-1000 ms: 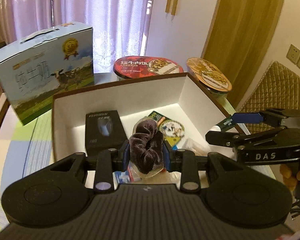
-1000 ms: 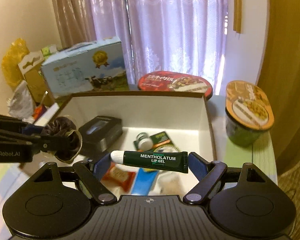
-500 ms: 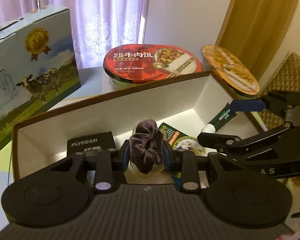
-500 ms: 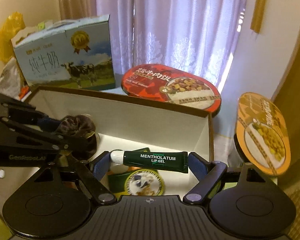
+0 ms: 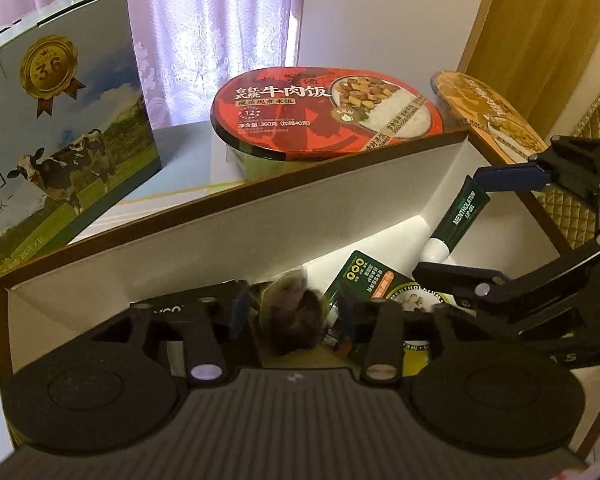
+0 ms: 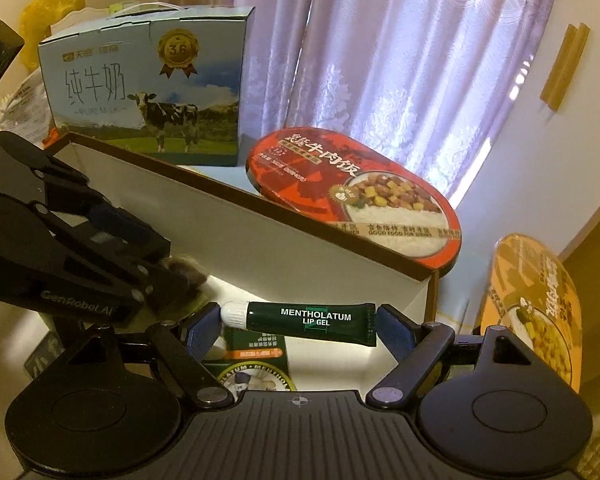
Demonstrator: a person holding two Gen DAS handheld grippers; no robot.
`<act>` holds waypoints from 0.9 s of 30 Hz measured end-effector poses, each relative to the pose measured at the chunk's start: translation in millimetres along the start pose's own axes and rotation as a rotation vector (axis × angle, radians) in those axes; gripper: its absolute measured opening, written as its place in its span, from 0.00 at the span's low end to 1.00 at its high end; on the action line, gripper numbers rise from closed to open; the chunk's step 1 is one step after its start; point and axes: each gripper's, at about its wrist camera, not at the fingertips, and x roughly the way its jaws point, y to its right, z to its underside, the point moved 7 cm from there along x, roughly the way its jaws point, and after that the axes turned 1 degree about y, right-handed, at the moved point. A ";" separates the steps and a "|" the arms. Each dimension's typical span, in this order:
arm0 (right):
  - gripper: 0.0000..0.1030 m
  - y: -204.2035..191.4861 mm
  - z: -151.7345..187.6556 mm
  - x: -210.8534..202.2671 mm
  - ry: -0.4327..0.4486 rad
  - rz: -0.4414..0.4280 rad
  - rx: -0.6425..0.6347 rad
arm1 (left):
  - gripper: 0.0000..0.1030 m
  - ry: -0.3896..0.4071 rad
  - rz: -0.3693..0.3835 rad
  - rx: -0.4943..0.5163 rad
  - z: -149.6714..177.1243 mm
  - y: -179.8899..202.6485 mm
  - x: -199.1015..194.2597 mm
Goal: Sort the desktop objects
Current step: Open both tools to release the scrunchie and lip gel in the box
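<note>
While the left gripper (image 5: 290,314) hangs over the white box (image 5: 260,224), its fingers are opening around a blurred brown scrunchie (image 5: 296,320). Right gripper (image 6: 296,322) fingers clamp the lip gel tube (image 6: 312,320) endwise above that box.

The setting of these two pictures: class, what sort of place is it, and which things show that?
Probably a room in a home: sheer curtains over a window, a milk carton and a ready-meal bowl on the table behind a sorting box.

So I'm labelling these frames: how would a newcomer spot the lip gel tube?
Find the white-walled box before the milk carton. Above it, the right gripper clamps a dark green tube lengthwise; its white cap and MENTHOLATUM LIP GEL lettering distinguish it.
</note>
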 end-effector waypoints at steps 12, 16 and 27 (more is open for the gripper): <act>0.80 -1.4 -0.3 4.9 0.044 0.043 -0.083 | 0.66 0.012 -0.051 -0.003 -5.1 -13.4 -13.9; 0.93 -1.9 -2.0 -1.4 0.080 0.046 -0.085 | 0.72 0.016 -0.059 -0.010 -2.3 -17.3 -23.6; 0.98 -14.4 11.3 -38.3 0.065 -0.035 0.025 | 0.78 0.044 -0.073 -0.031 18.0 -24.0 -58.9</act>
